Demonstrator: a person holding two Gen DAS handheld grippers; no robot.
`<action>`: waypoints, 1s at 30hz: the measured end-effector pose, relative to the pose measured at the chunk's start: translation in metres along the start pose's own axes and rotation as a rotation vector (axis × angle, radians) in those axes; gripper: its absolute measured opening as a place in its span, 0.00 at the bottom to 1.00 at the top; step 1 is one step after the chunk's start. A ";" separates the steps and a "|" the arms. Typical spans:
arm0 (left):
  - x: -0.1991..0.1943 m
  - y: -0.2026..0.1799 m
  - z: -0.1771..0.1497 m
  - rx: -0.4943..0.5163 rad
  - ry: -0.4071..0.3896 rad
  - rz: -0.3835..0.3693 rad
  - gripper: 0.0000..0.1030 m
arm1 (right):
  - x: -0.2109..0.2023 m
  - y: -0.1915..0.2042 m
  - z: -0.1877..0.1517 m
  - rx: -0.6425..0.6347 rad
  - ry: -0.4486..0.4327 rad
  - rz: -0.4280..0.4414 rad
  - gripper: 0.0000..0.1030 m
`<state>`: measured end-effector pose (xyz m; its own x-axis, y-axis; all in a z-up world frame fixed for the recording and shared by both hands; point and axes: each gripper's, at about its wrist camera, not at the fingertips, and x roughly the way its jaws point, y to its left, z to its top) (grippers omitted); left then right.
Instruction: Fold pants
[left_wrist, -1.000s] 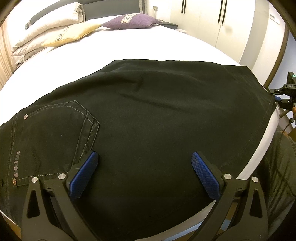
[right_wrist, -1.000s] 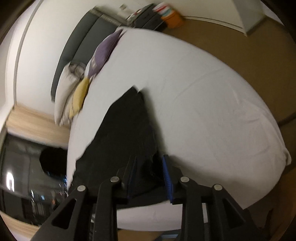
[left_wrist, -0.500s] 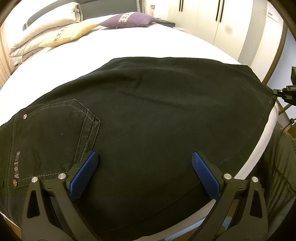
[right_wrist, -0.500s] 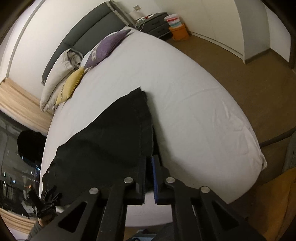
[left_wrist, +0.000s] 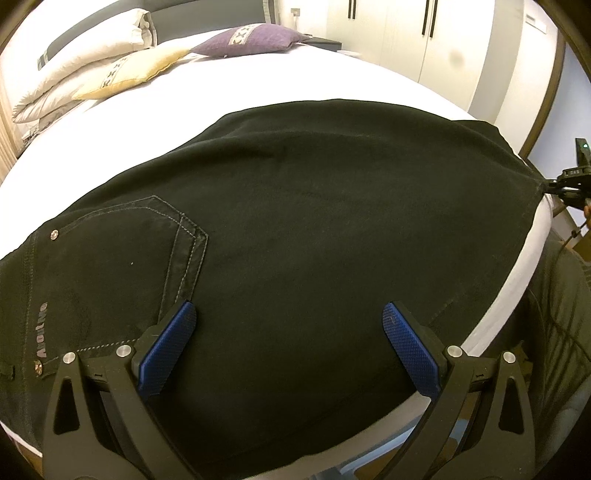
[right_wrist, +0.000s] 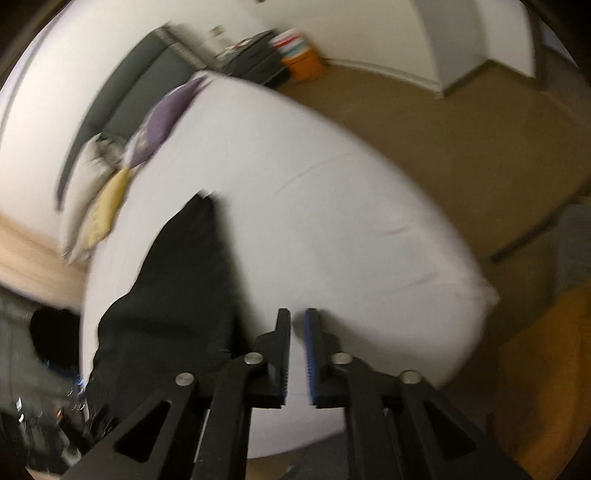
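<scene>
The black pants (left_wrist: 314, 240) lie flat on the white bed (left_wrist: 258, 74), along its near edge, with the waist and the back pocket (left_wrist: 122, 251) to the left and the leg hems toward the right corner of the bed. They look already laid leg upon leg, so I judge that the step in hand is the smoothing and straightening before the fold across the length, which is not yet made. The left gripper (left_wrist: 288, 332) hovers over the seat of the pants with its jaws wide apart and holds nothing. The right gripper (right_wrist: 297, 332) has only a narrow gap between its pads; the jaws have just been opening a little, and in its own view only white sheet shows in the gap, with the cloth lying to its left, so it appears to hold nothing. The next move probably calls for both grippers to pinch all layers at one end, at the hem or at the waist, and to carry that end over the other without dragging the lower layers. Some things are hard to make out: the right wrist view is smeared, in the left wrist view the right gripper is tiny at the frame edge beside the hem corner, so contact there cannot be judged, and the waistband is cut off at the left.
</scene>
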<state>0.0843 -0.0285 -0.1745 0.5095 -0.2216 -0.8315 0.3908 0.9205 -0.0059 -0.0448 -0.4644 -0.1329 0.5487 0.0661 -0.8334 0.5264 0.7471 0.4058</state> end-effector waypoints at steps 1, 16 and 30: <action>-0.004 -0.001 0.000 -0.002 0.005 0.008 1.00 | -0.010 0.002 0.002 -0.012 -0.022 -0.063 0.15; -0.002 0.000 -0.007 -0.055 -0.023 -0.011 1.00 | 0.123 0.177 -0.012 -0.300 0.245 0.351 0.00; -0.039 0.055 0.005 -0.126 -0.103 0.076 1.00 | 0.123 0.289 -0.043 -0.462 0.317 0.553 0.53</action>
<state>0.0895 0.0294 -0.1399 0.6126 -0.1758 -0.7706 0.2519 0.9675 -0.0204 0.1468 -0.2123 -0.1345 0.4045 0.6419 -0.6515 -0.1306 0.7456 0.6535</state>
